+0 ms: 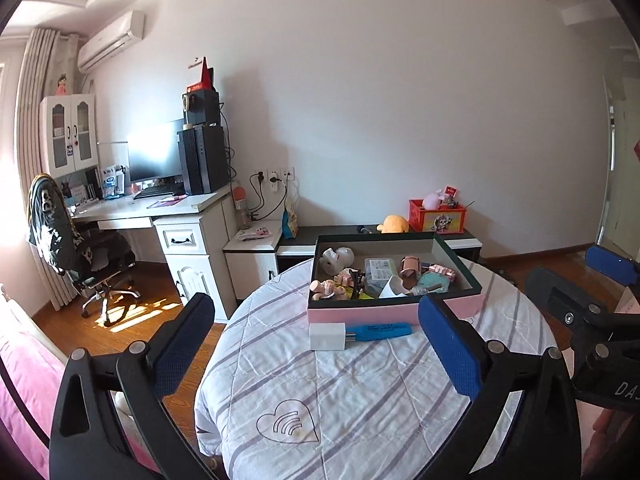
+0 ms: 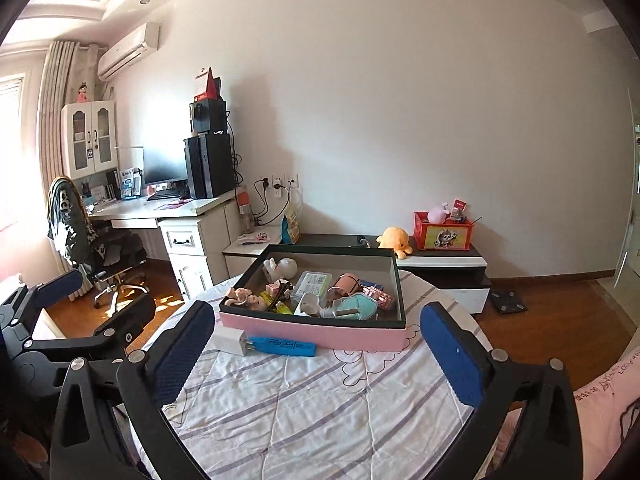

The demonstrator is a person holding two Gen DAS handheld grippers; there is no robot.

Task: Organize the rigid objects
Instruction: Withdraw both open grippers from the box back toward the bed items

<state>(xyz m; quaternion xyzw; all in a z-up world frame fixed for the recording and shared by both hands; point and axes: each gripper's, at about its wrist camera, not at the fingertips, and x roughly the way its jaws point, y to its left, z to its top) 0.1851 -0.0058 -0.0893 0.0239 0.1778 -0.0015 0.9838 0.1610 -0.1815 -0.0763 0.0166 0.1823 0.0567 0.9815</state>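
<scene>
A pink box with a dark rim (image 1: 372, 315) (image 2: 320, 334) stands on the round table's striped cloth (image 1: 352, 392) (image 2: 320, 408) and holds several small objects: figurines, a clear case, a teal item. In front of it lie a white charger cube (image 1: 327, 336) (image 2: 231, 341) and a blue marker (image 1: 380, 330) (image 2: 286, 347), side by side. My left gripper (image 1: 316, 344) is open and empty, well back from the box. My right gripper (image 2: 316, 354) is open too, with nothing between its blue pads. Each gripper shows at the edge of the other's view.
A white desk (image 1: 160, 204) with a monitor and computer tower, and an office chair (image 1: 80, 256), stand at the left. Behind the table runs a low dark cabinet (image 2: 440, 258) with a yellow plush and a red box. Wooden floor surrounds the table.
</scene>
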